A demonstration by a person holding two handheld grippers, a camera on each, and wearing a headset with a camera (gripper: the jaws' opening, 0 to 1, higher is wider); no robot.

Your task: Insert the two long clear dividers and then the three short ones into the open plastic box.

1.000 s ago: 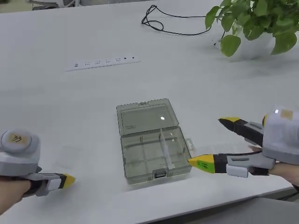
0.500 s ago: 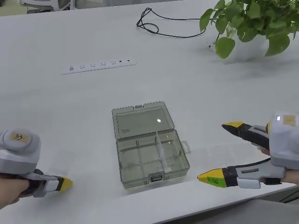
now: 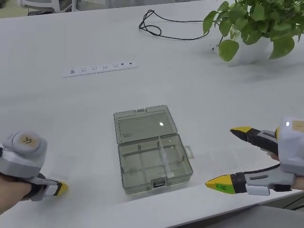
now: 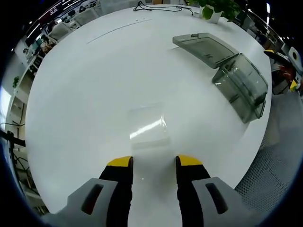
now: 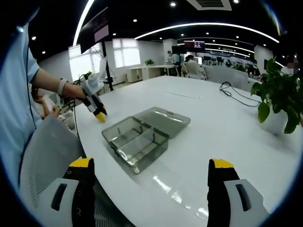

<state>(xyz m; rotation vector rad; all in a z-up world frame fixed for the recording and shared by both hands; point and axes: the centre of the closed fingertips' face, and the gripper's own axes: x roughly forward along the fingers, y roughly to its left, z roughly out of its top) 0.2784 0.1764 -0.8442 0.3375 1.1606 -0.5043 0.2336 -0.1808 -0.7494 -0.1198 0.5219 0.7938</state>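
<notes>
The smoky clear plastic box (image 3: 153, 161) lies open in the middle of the table, its lid (image 3: 144, 123) flat behind it. One clear divider (image 3: 164, 155) stands inside, running front to back. A small clear piece (image 3: 189, 152) lies against the box's right side. My right gripper (image 3: 230, 156) hovers right of the box, open wide and holding nothing; in its own view the box (image 5: 137, 139) is ahead of the right gripper (image 5: 151, 163). My left gripper (image 3: 59, 188) is at the near left, and the left gripper (image 4: 154, 161) is open just short of a clear divider (image 4: 147, 126) flat on the table.
A white power strip (image 3: 99, 68) lies behind the box, a black cable (image 3: 161, 28) farther back, and a potted plant (image 3: 256, 23) at the back right. The table's front edge (image 3: 156, 213) runs just below the box.
My right gripper has drawn back from the box's right side toward the near right, still open. The left gripper has slipped a little toward the near left.
</notes>
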